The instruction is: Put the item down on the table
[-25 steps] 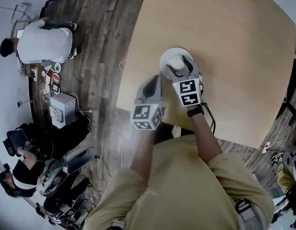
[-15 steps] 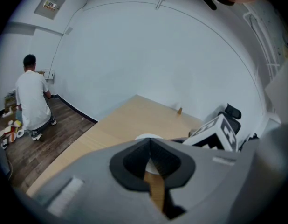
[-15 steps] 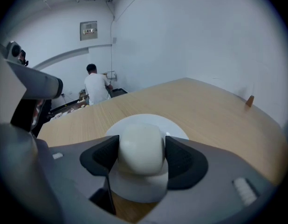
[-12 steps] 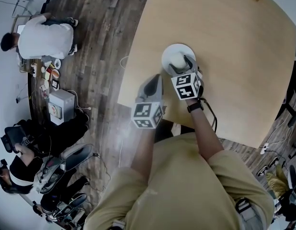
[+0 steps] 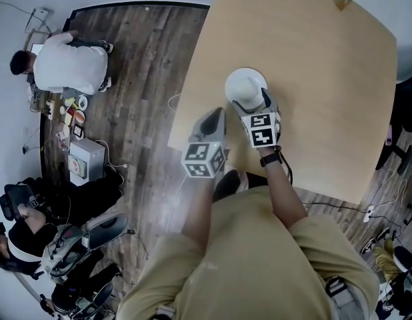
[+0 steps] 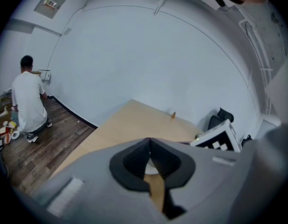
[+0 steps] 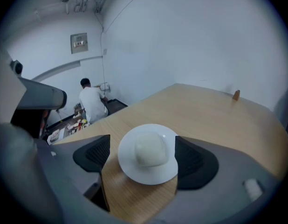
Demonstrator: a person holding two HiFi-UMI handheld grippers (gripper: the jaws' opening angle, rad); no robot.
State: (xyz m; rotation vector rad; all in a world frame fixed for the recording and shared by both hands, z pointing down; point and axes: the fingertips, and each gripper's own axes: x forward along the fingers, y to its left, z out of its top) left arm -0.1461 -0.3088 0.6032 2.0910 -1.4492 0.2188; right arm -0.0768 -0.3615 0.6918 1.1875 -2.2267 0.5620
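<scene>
Across the wooden surface [image 5: 326, 79], the change of the last 1 s is shown: the right gripper [image 7: 143, 157], whose 2 jaws were earlier seen over the plate, has been drawn back a little toward the person, so that nearly the whole rim is now exposed in the head view. Its jaws are held wide apart, 1 on each side of the plate, and no contact with the rim can be made out in the right gripper view. The release is therefore judged complete and the task essentially done, with only the withdrawal of the gripper left. The left gripper [image 6: 150, 148] is kept at the near edge of the surface, just beside the right one, with its jaws brought together on nothing; no part in the placing is indicated. The 1 container present, a round white plate [image 7: 134, 171], is seen lying flat on the surface, near the edge closest to the person. In it, at the centre, 1 pale rounded item [image 7: 150, 149] is held, upright and undisturbed. A small brown object [image 5: 341, 3] is seen well apart at the far edge; its kind cannot be told.
</scene>
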